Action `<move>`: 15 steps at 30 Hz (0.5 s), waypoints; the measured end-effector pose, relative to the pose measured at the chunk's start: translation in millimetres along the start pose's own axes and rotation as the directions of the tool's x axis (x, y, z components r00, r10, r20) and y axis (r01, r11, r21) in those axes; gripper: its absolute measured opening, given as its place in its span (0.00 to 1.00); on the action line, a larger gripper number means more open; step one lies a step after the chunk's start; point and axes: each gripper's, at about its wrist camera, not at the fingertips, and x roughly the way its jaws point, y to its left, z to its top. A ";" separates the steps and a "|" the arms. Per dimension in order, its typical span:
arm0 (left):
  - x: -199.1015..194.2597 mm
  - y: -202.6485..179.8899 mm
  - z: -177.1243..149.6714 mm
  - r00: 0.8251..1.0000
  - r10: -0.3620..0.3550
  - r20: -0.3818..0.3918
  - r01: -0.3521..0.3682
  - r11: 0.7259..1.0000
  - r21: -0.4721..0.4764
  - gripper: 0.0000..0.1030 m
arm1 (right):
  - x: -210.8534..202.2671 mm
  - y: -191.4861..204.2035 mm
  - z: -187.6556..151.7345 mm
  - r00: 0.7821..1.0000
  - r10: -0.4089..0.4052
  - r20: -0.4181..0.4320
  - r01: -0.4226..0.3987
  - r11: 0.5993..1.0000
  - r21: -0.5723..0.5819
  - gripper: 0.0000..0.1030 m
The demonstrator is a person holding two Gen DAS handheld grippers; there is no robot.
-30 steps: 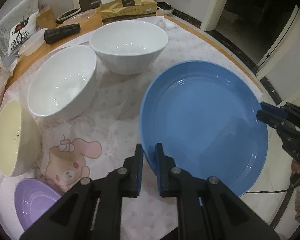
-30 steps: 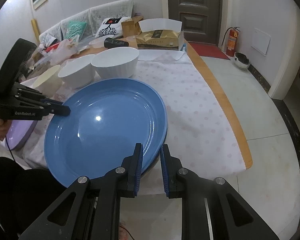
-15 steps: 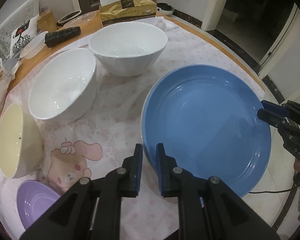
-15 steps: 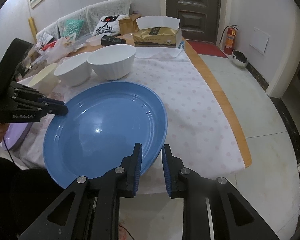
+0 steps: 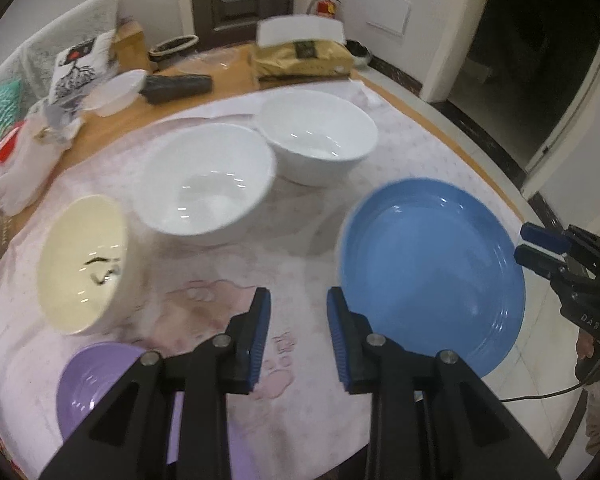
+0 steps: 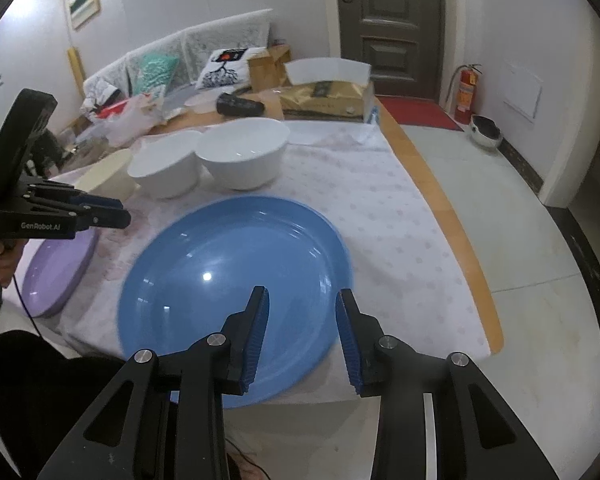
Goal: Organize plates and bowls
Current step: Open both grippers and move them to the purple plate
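Observation:
A large blue plate (image 5: 432, 276) lies flat on the tablecloth near the table's front edge; it also shows in the right wrist view (image 6: 236, 292). My left gripper (image 5: 298, 336) is open and empty, just left of the plate's rim. My right gripper (image 6: 302, 332) is open and empty above the plate's near rim. Two white bowls (image 5: 208, 190) (image 5: 320, 136) stand behind the plate. A cream bowl (image 5: 86, 264) lies tipped on its side at the left. A purple plate (image 5: 96, 388) lies at the near left.
A gold tissue box (image 5: 304, 60), a black roll (image 5: 178, 84), plastic lids and bags crowd the table's far end. The pink patterned tablecloth (image 6: 380, 208) covers the near half. The table's right edge (image 6: 448, 216) drops to tiled floor.
Both grippers have let go of the blue plate and opened. The plate now lies flat on the cloth. My left gripper has swung left, away from the rim.

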 end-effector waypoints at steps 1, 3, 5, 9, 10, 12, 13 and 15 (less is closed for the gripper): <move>-6.2 6.6 -2.7 1.000 0.009 0.011 -0.008 1.000 -0.011 0.25 | -0.3 5.4 2.5 1.000 0.013 0.003 -0.013 1.000 -0.010 0.28; -15.1 17.7 -6.8 0.999 0.022 0.026 -0.021 0.999 -0.033 0.25 | -0.2 16.2 7.7 0.999 0.045 0.005 -0.045 0.999 -0.030 0.28; -25.0 31.3 -13.8 0.998 0.038 0.041 -0.035 0.997 -0.065 0.25 | 0.5 29.7 12.9 0.997 0.081 0.003 -0.081 0.996 -0.049 0.28; -41.1 59.1 -31.1 0.994 0.092 0.063 -0.085 0.990 -0.115 0.25 | 5.9 56.8 21.7 0.989 0.151 -0.010 -0.151 0.985 -0.084 0.28; -44.8 66.4 -35.7 0.992 0.103 0.066 -0.094 0.987 -0.130 0.25 | 8.2 65.7 24.5 0.986 0.167 -0.015 -0.168 0.981 -0.096 0.28; -52.5 80.6 -46.2 0.990 0.119 0.075 -0.105 0.981 -0.165 0.25 | 13.0 80.6 28.4 0.982 0.188 -0.024 -0.190 0.975 -0.117 0.28; -56.4 89.7 -52.4 0.988 0.128 0.080 -0.111 0.976 -0.188 0.25 | 16.2 89.5 30.5 0.979 0.202 -0.032 -0.204 0.970 -0.131 0.28; -63.0 102.7 -63.1 0.985 0.150 0.090 -0.127 0.966 -0.223 0.25 | 23.5 106.5 33.8 0.971 0.231 -0.053 -0.237 0.960 -0.151 0.28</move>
